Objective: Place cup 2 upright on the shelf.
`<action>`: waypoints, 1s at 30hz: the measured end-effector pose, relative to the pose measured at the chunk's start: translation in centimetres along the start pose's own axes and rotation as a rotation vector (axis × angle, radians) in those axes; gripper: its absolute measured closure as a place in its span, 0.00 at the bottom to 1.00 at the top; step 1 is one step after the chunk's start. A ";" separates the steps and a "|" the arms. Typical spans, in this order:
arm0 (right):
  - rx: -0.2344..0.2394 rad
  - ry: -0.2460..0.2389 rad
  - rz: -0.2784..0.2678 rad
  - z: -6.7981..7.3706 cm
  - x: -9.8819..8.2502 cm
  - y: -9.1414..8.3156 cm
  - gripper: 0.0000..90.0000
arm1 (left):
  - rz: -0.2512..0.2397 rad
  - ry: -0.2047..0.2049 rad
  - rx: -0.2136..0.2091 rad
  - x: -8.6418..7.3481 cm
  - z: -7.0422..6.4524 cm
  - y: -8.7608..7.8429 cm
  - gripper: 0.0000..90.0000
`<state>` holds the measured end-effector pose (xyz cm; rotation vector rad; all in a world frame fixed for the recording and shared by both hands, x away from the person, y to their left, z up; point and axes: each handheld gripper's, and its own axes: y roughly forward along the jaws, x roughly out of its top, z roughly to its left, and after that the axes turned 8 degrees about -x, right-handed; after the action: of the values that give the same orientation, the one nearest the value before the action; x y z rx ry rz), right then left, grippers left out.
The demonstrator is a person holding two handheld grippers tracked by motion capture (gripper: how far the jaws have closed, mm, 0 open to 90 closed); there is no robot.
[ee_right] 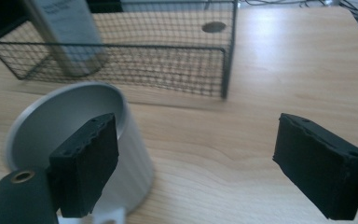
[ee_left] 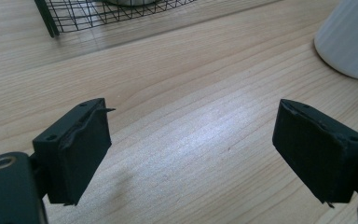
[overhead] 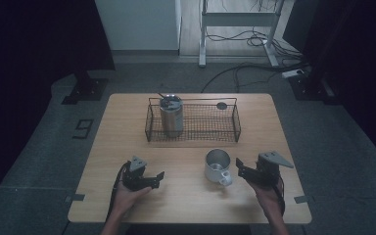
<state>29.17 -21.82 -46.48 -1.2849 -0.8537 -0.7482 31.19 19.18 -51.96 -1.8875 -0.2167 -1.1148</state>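
A silver metal cup (overhead: 217,165) with a pale handle stands on the wooden table (overhead: 186,205), just in front of a black wire basket (overhead: 210,128). Inside the basket's left end stands a steel tumbler (overhead: 171,116). My right gripper (overhead: 240,169) hovers open just right of the cup. In the right gripper view its jaws (ee_right: 196,158) stand wide apart with nothing between them; the left jaw is in front of the cup (ee_right: 65,116). My left gripper (overhead: 159,178) rests open left of the cup, its jaws (ee_left: 193,140) over bare wood, with the cup (ee_left: 349,42) at the upper right.
A small dark round disc (overhead: 222,105) lies in the basket's far right corner. The basket (ee_right: 168,70) and tumbler (ee_right: 70,32) stand beyond the cup in the right gripper view. Cables and a desk frame (overhead: 240,29) stand on the floor behind the table.
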 end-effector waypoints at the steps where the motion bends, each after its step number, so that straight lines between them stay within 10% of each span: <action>1: 0.007 0.000 -0.003 0.3 0.2 -0.1 0.15 | 0.000 0.000 -0.001 0.0 0.0 0.0 0.13; 30: 0.159 -0.086 0.019 5.8 0.9 0.8 0.14 | 0.028 0.001 0.007 -0.5 -0.3 0.6 0.13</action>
<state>29.62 -15.95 -45.67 -1.1880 -0.9500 -0.6016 30.99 18.74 -52.64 -1.8782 -0.1931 -1.0945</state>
